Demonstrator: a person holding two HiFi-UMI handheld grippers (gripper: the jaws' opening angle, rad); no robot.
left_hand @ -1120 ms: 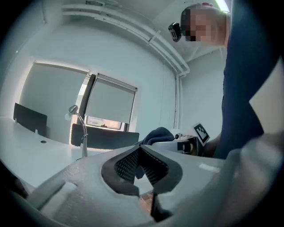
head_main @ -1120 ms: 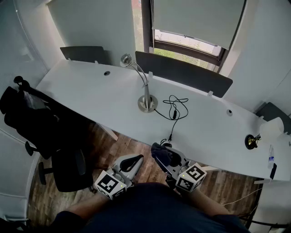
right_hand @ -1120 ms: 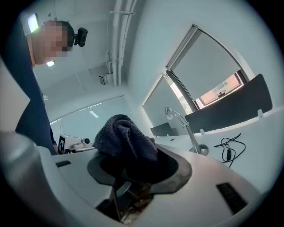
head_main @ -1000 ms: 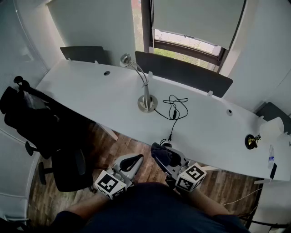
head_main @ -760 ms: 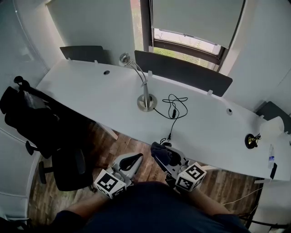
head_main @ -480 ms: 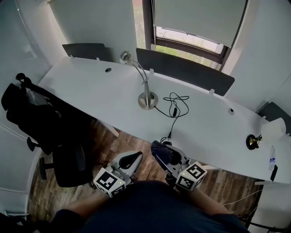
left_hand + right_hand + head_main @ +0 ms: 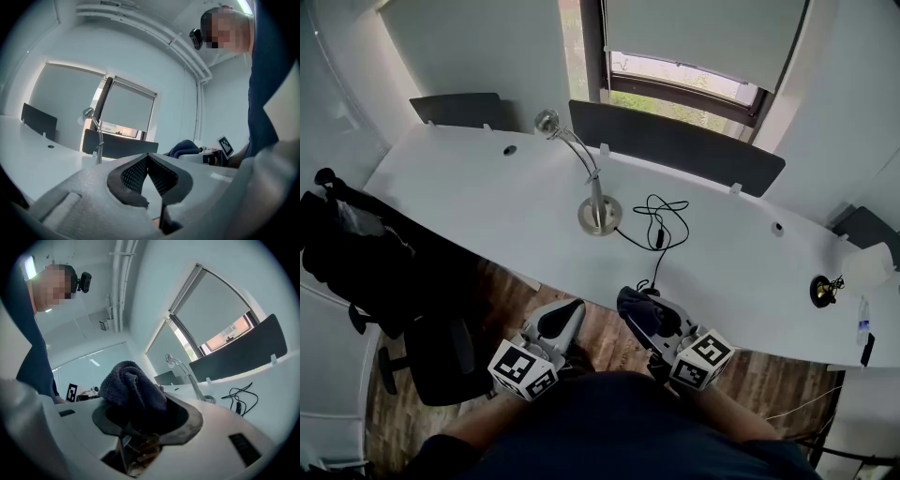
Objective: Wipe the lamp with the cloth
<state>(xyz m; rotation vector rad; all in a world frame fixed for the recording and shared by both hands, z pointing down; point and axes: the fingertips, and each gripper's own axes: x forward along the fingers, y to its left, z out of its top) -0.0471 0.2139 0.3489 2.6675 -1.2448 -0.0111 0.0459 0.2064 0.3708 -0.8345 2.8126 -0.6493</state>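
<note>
Only my view shifts. Right gripper (image 7: 643,315) keeps clamping the cloth (image 7: 635,305); left gripper (image 7: 562,319) is closed, empty. The lamp (image 7: 600,214) is well apart: wiping unstarted.

A long, curved white worktop (image 7: 478,202) spans the head view. The gooseneck desk lamp (image 7: 593,187) stands upright on its round metal base near the middle. A loose black cable (image 7: 660,221) coils just beside the base and runs to the near edge. A small round dark object (image 7: 821,290) sits towards the right end. Dark divider panels (image 7: 675,148) line the rear edge.
</note>
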